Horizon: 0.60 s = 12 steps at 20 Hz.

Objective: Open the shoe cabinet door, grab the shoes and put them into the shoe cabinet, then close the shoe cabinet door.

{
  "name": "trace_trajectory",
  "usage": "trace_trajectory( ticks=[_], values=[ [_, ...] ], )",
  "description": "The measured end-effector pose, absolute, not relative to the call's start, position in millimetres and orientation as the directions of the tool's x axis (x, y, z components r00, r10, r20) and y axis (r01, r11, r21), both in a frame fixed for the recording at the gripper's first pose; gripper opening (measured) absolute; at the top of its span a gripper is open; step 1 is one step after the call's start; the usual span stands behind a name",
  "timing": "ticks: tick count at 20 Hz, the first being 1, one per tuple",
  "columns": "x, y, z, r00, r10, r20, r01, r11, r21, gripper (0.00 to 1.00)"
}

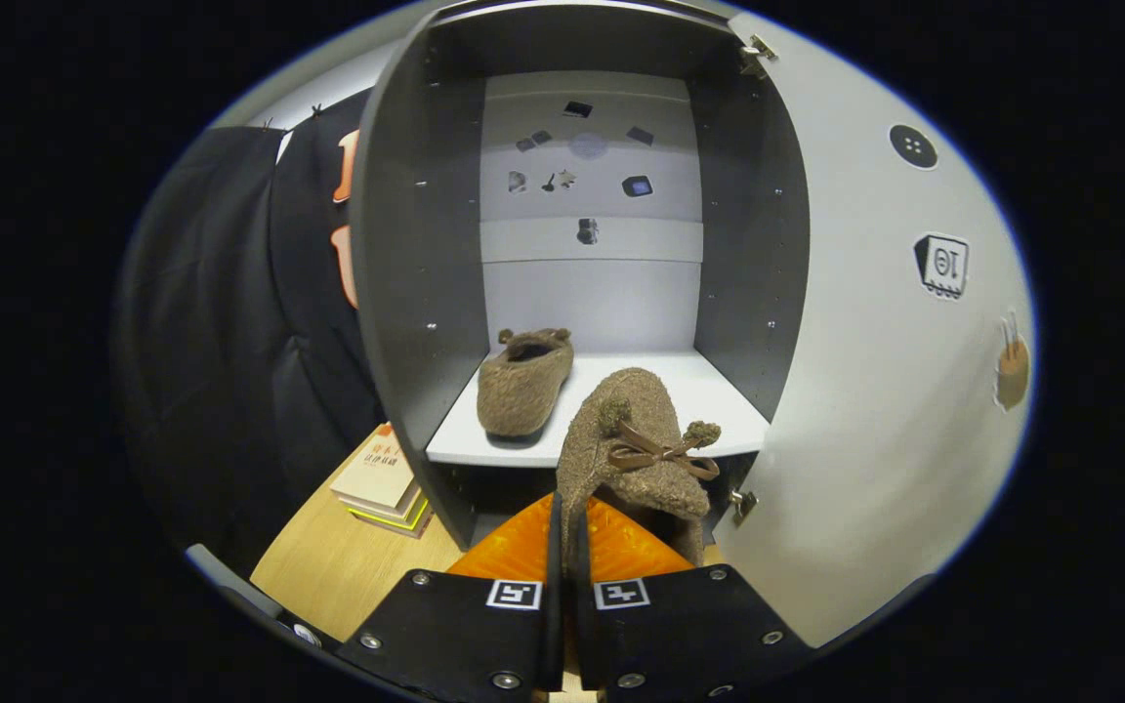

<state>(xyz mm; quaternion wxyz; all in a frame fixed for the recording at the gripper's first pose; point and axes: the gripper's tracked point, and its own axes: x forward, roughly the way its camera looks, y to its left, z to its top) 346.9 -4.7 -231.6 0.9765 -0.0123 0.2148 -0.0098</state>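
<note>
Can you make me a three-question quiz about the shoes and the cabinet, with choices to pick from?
1. Where is the shoe that nobody is holding?
A. on the cabinet shelf
B. on the books
C. on the floor

2. How many brown fuzzy shoes are there?
A. one
B. two
C. three

3. What is the cabinet door like?
A. shut
B. open
C. taken off

Answers:
1 A, it sits on the left part of the shelf inside the cabinet.
2 B, one is on the shelf and the shoe with a bow is pinched in the hand-held gripper.
3 B, it swings out to the right, so the inside shows.
</note>
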Motion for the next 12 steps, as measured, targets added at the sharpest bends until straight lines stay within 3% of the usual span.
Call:
trace_trajectory(
  ticks=[12],
  values=[
    [485, -33, -217, 0.895, 0.043, -0.443, -0.063, 0.998, -0.031, 0.05]
  ],
)
